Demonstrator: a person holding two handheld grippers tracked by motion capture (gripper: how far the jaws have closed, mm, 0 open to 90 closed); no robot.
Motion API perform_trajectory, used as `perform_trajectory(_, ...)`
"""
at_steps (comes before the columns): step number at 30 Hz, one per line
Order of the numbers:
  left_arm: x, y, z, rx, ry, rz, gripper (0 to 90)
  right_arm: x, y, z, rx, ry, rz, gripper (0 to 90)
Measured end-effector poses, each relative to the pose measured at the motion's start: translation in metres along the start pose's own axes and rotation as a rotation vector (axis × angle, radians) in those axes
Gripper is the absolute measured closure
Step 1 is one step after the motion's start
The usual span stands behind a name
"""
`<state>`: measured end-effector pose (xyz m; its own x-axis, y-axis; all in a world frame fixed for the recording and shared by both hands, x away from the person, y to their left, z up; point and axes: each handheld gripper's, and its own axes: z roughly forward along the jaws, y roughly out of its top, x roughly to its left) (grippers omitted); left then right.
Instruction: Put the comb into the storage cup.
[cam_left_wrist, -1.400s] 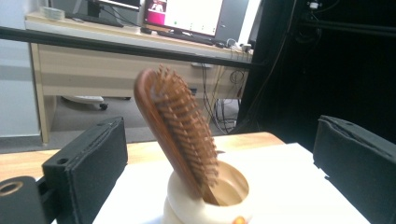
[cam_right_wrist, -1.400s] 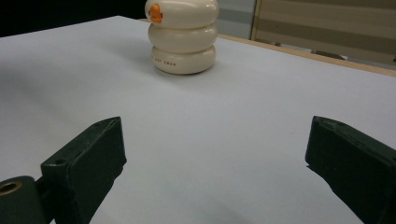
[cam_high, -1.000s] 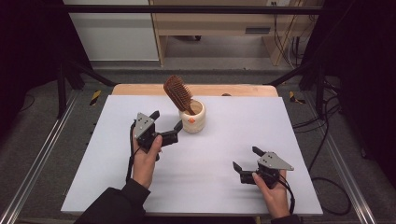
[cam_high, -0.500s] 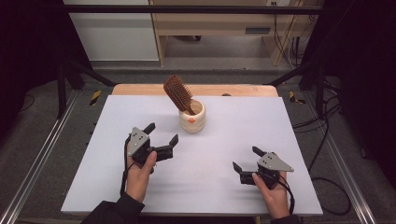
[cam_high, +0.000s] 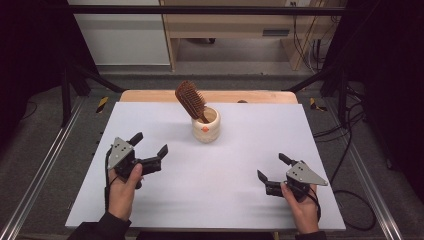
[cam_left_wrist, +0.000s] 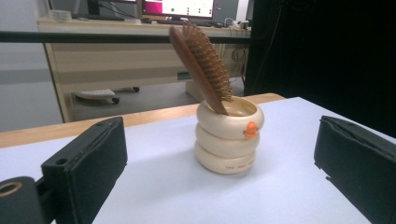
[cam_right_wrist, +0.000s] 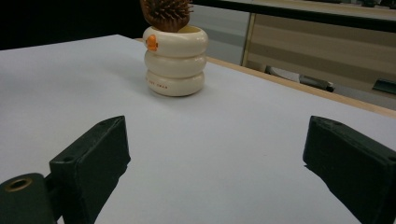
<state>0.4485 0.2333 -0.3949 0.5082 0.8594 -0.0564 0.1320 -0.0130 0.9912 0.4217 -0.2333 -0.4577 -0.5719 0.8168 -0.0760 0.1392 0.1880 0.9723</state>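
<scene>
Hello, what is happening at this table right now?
A person holds a gripper in each hand over a white table. A wooden hairbrush stands tilted, handle down, in a cream ringed holder. The left gripper and the right gripper are both open, empty, and apart from the holder.

A lab: framed test table (cam_high: 300, 130), trailing cables (cam_high: 345, 135), desk monitors (cam_left_wrist: 177, 7) behind.
</scene>
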Motion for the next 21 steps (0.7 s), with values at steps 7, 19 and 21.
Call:
perform_trajectory(7, 0.017, 0.008, -0.018, -0.013, -0.007, 0.021, 2.5, -0.003, -0.004, 0.000, 0.003, 0.004, -0.016, 5.3)
perform_trajectory(19, 0.048, 0.008, -0.051, -0.005, 0.040, 0.021, 2.4, -0.009, -0.008, -0.009, -0.028, -0.007, -0.039, 4.4)
perform_trajectory(21, 0.053, 0.007, -0.057, -0.002, 0.039, 0.030, 2.4, -0.010, -0.011, -0.011, -0.032, -0.007, -0.036, 4.4)
